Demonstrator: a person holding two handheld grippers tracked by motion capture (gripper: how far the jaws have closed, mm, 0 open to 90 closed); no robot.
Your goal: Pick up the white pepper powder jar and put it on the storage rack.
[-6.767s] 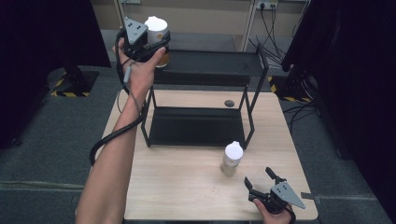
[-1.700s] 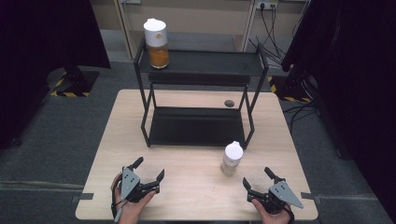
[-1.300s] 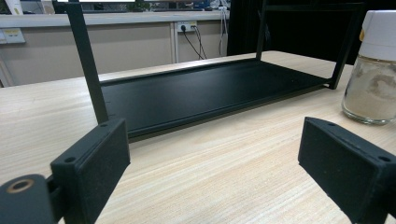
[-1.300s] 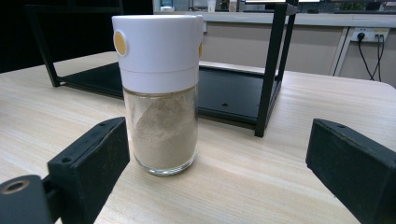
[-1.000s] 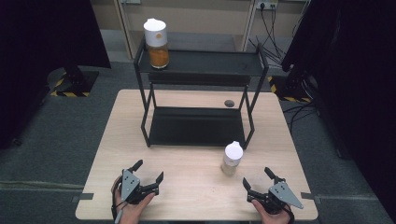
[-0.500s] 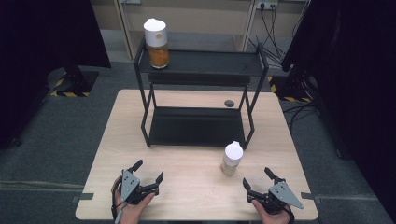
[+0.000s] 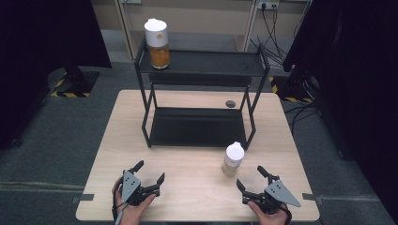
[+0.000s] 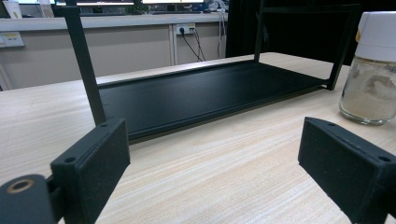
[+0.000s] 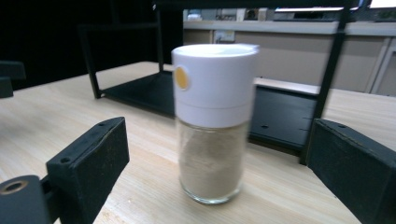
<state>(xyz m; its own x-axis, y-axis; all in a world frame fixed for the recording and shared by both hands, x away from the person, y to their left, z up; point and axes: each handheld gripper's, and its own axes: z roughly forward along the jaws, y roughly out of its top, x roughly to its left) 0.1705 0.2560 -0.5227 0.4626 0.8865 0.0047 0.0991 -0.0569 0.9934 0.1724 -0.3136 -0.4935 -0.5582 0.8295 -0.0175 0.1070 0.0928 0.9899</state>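
Observation:
A glass jar of pale powder with a white lid (image 7: 233,158) (image 9: 212,120) stands upright on the table, just in front of the rack's right front leg. My right gripper (image 7: 252,180) (image 9: 219,186) rests open at the table's front right, its jaws wide apart and the jar a short way ahead between them, untouched. A second jar with orange contents and a white lid (image 7: 157,44) stands on the top shelf of the black rack (image 7: 199,68), at its left end. My left gripper (image 7: 149,172) (image 8: 212,172) lies open and empty at the front left; the pale jar (image 8: 373,70) shows at its right.
The black two-shelf rack's lower tray (image 7: 197,126) (image 8: 205,91) sits on the wooden table (image 7: 187,187). A small dark round disc (image 7: 230,103) lies on the tabletop behind the rack. Dark curtains and cables ring the table.
The left hand has come back from the rack's top shelf, leaving the orange jar there, and now rests at the front left. Nothing has moved in the last second.

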